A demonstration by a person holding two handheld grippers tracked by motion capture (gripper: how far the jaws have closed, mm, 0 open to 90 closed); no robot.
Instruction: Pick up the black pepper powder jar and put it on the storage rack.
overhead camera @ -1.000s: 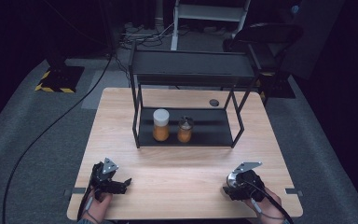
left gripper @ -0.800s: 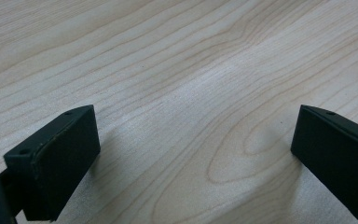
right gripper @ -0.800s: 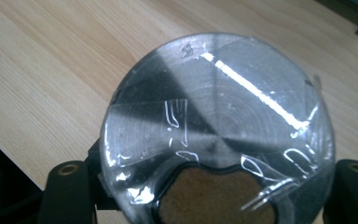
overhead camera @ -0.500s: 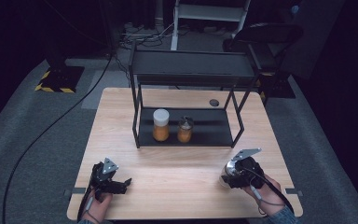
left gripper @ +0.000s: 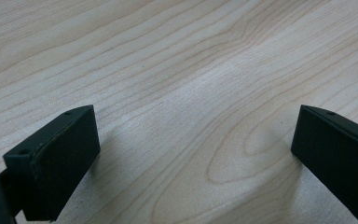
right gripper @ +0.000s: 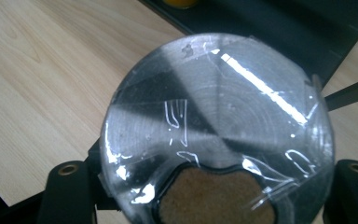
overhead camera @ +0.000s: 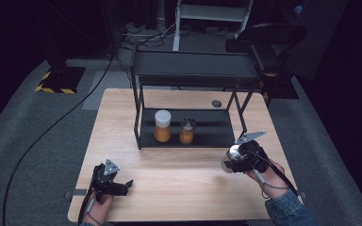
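Near the rack (overhead camera: 193, 77), right claw (overhead camera: 230, 162) grips a shaker (right gripper: 216, 135).

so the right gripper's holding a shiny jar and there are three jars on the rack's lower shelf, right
Not three: the high view shows two jars on the rack's lower shelf, a white-lidded jar and a smaller jar. The rest holds: the right gripper is shut on a shiny jar.
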